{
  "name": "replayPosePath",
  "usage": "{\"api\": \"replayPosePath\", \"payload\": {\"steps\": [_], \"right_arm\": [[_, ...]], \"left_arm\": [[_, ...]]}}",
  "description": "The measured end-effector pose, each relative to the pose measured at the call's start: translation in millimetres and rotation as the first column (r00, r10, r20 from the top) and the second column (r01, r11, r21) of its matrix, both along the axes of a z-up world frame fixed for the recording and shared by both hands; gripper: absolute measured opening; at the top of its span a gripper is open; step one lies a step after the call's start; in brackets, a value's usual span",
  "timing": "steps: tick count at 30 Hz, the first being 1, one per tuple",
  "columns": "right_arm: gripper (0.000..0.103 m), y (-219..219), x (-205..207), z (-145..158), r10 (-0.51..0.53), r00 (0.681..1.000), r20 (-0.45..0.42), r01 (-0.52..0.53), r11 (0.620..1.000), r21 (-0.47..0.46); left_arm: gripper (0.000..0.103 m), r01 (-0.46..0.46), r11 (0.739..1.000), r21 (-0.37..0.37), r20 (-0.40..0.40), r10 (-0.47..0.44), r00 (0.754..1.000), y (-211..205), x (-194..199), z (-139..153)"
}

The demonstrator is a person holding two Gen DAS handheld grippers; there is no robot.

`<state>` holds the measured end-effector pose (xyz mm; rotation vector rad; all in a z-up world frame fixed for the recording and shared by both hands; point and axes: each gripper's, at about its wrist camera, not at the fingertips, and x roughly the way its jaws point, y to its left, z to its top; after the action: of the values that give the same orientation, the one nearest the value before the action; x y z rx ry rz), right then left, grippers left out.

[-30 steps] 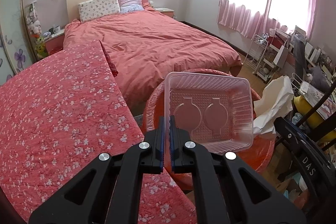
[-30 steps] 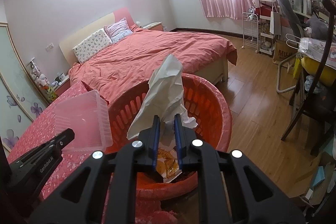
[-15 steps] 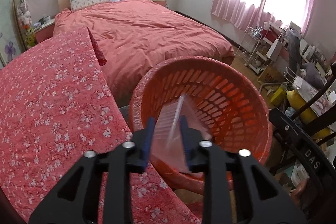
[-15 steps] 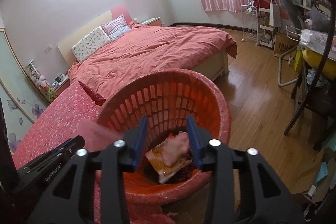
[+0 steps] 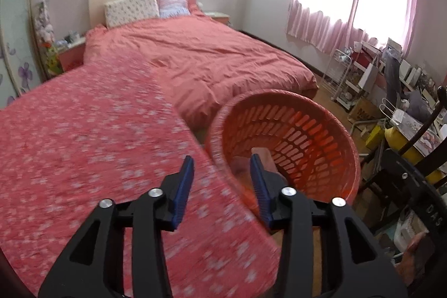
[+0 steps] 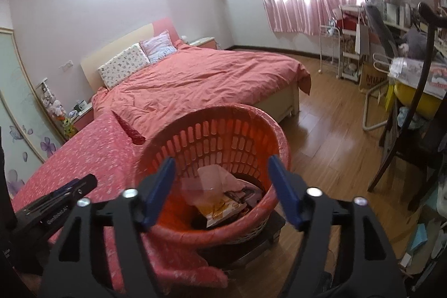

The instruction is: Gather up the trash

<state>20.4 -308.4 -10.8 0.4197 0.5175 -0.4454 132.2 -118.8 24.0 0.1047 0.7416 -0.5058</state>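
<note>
Since the earlier frames, tray (image 6: 205, 187) and tissue (image 6: 220, 175) have been dropped into the basket (image 6: 259, 127); both grippers, left (image 5: 222, 186) and right (image 6: 223, 189), are now spread apart and empty. Table (image 5: 83, 144) adjoins the basket; bed (image 6: 209, 74) lies beyond.

basket (image 6: 251, 130): orange plastic, slotted walls, a bit glossy on the inside
trash in basket (image 6: 223, 203): crumpled paper, a clear plastic tray, some shiny printed wrapper
left gripper (image 5: 222, 186): matt black plastic arms, blue ridged pads, shiny metal screws
right gripper (image 6: 220, 190): same deal, matt black plastic with blue pads
tablecloth (image 5: 83, 144): red floral cloth, soft matt look
bed cover (image 6: 201, 80): salmon cloth, wrinkly
floor (image 6: 329, 136): wood planks, slight sheen
curtains (image 5: 329, 10): thin pink fabric
</note>
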Motion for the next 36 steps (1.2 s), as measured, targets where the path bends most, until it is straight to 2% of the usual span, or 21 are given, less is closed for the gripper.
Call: {"api": "replayPosePath", "payload": {"steps": [1, 3, 4, 9, 13, 18, 29, 36], "right_arm": [[0.088, 9, -6, 3, 0.013, 1.0, 0.008, -0.013, 1.0, -0.009], [0.096, 26, -18, 9, 0.034, 0.999, 0.021, -0.033, 0.999, -0.035], [0.098, 37, -26, 12, 0.043, 0.999, 0.027, -0.041, 0.998, -0.057], [0.099, 84, -59, 18, 0.088, 0.996, 0.031, -0.082, 0.985, -0.155], [0.099, 119, -84, 20, 0.104, 0.994, 0.033, -0.093, 0.968, -0.232], [0.099, 141, -104, 26, 0.077, 0.996, 0.036, -0.063, 0.954, -0.292], [0.099, 169, -120, 28, -0.011, 1.0, 0.017, 0.016, 0.934, -0.357], [0.099, 173, -113, 22, -0.014, 1.0, -0.01, 0.01, 0.94, -0.342]], "left_arm": [[0.051, -0.011, 1.0, -0.003, 0.015, 0.011, 1.0, 11, -7, 3], [0.057, -0.035, 0.999, -0.006, 0.043, 0.035, 0.998, 29, -20, 9], [0.059, -0.049, 0.999, -0.003, 0.062, 0.049, 0.997, 40, -28, 12], [0.083, -0.133, 0.991, -0.01, 0.147, 0.133, 0.98, 82, -69, 19], [0.089, -0.199, 0.98, -0.013, 0.201, 0.197, 0.959, 109, -96, 20], [0.093, -0.256, 0.967, -0.019, 0.229, 0.253, 0.94, 124, -120, 19], [0.099, -0.346, 0.938, -0.023, 0.267, 0.339, 0.902, 142, -154, 11], [0.099, -0.373, 0.928, -0.021, 0.252, 0.365, 0.896, 145, -158, 6]]}}
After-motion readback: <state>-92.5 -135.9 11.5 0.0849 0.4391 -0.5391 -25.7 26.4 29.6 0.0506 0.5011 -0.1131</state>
